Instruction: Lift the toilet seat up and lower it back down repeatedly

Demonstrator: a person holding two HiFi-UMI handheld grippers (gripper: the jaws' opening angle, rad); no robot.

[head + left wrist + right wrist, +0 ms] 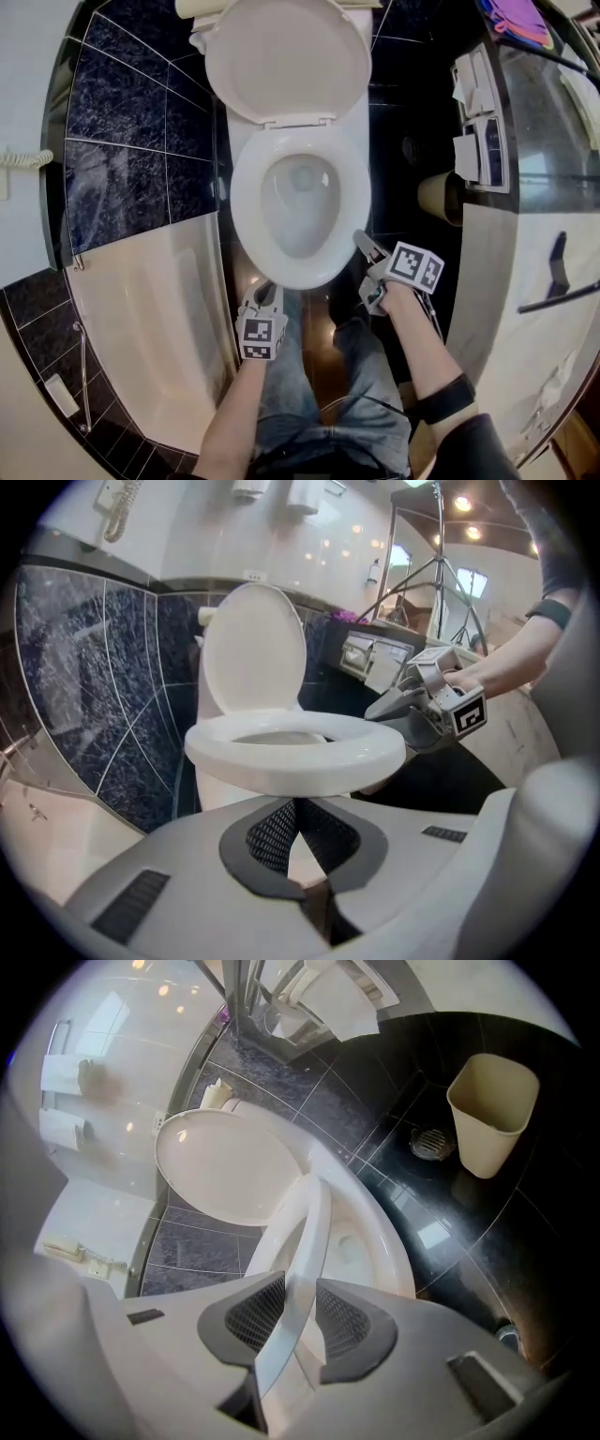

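Watch the right gripper (300, 1288): the toilet seat (305, 1232) runs in between its pads and its near end disappears behind the gripper's own body. Ahead of the left gripper (295, 808), that seat blocks the bowl's inside. In the head view, the cistern (199, 7) beyond both tools is cut by the top edge. The small items on the counter (544, 131), off to the right gripper's right, are too small to tell.

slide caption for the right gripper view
Right gripper clamped on the rim of the toilet seat, raised off the bowl; lid up behind, bin on dark tiles.
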